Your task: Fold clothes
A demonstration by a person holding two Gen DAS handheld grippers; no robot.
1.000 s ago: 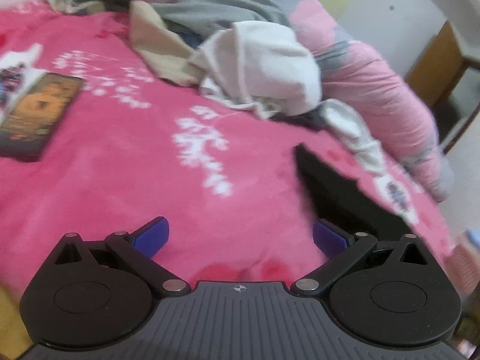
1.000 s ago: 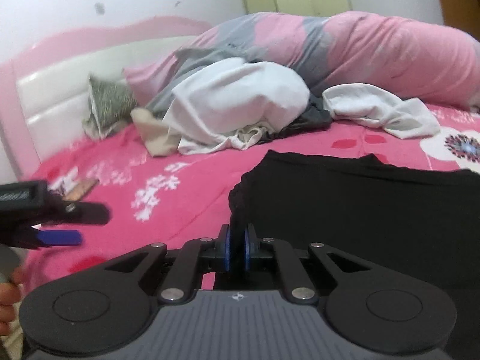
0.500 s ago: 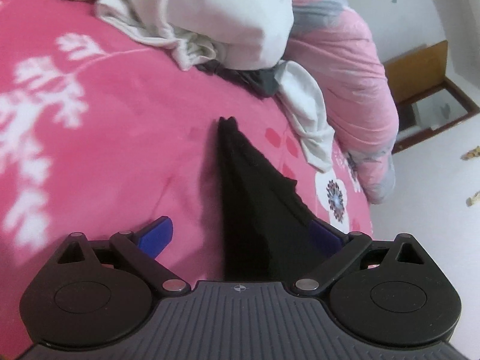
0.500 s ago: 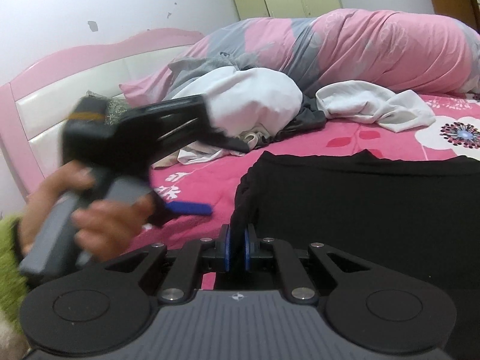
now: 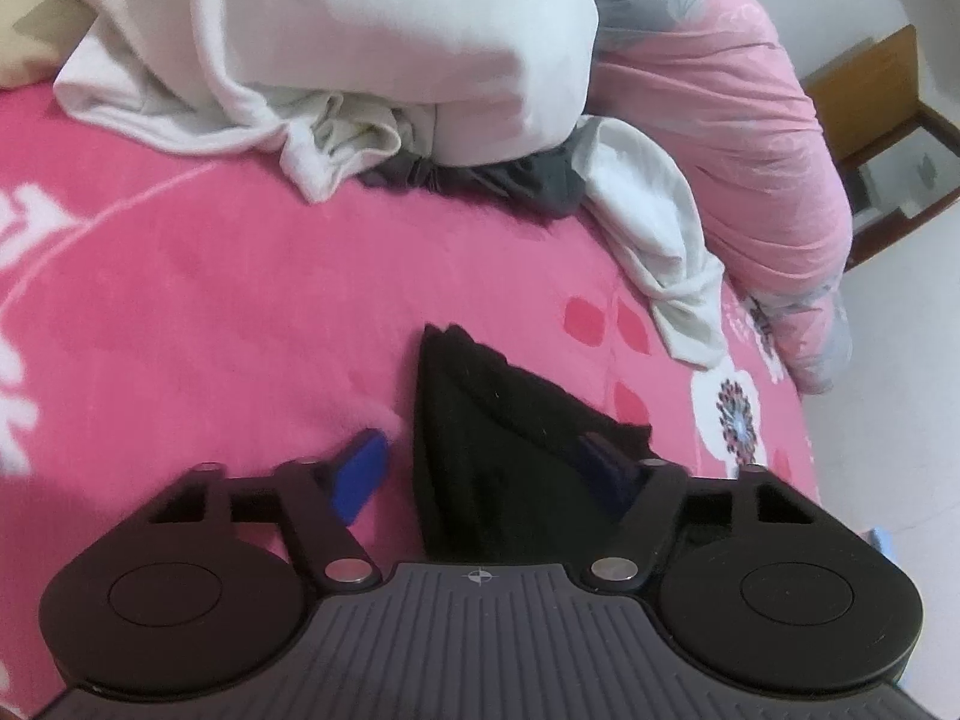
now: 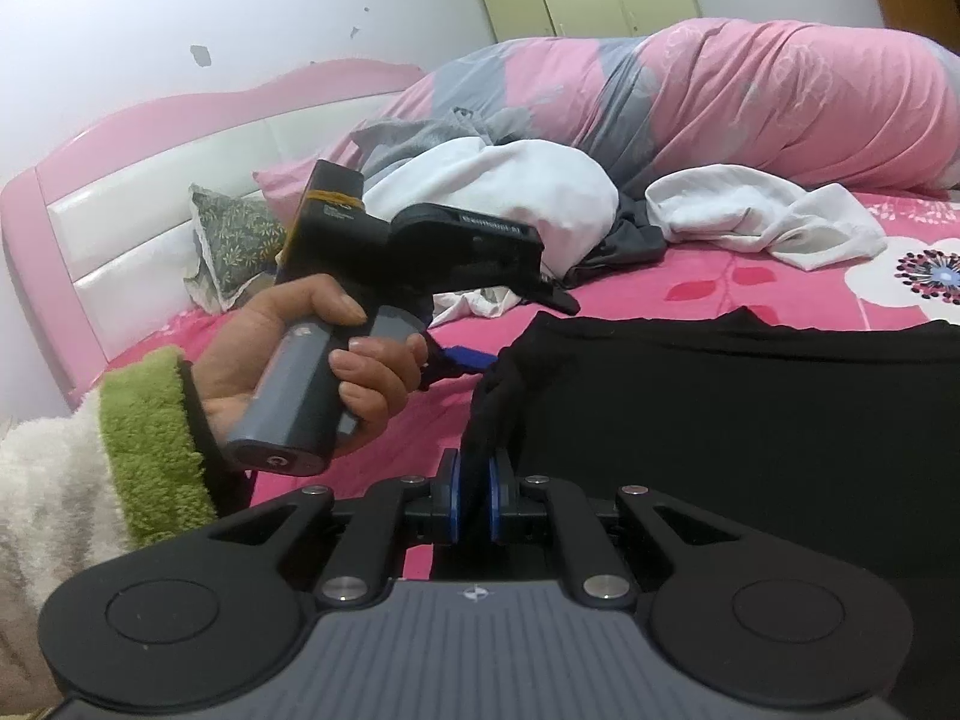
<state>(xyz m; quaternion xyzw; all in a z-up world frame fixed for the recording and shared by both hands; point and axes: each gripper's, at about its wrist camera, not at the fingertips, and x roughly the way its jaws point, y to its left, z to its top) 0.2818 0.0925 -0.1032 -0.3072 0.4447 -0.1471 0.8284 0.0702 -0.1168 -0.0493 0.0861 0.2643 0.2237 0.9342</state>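
Now, with your right gripper [image 6: 474,501] clamped on the black garment [image 6: 750,414], centre that corner [image 5: 474,420] between your left gripper's [image 5: 480,471] spread fingers before squeezing

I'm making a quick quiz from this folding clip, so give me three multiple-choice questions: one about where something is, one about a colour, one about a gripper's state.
1. Where does the black garment lie?
A. On the pink bedsheet
B. On the floor
C. On a chair

2. What colour are the left gripper's finger pads?
A. Red
B. Blue
C. Yellow

3. What state is the right gripper in?
A. Open wide
B. Shut on nothing
C. Shut on the black garment

Answers: 1 A, it spreads over the sheet; 2 B, the pads show blue; 3 C, black cloth is pinched between its pads.
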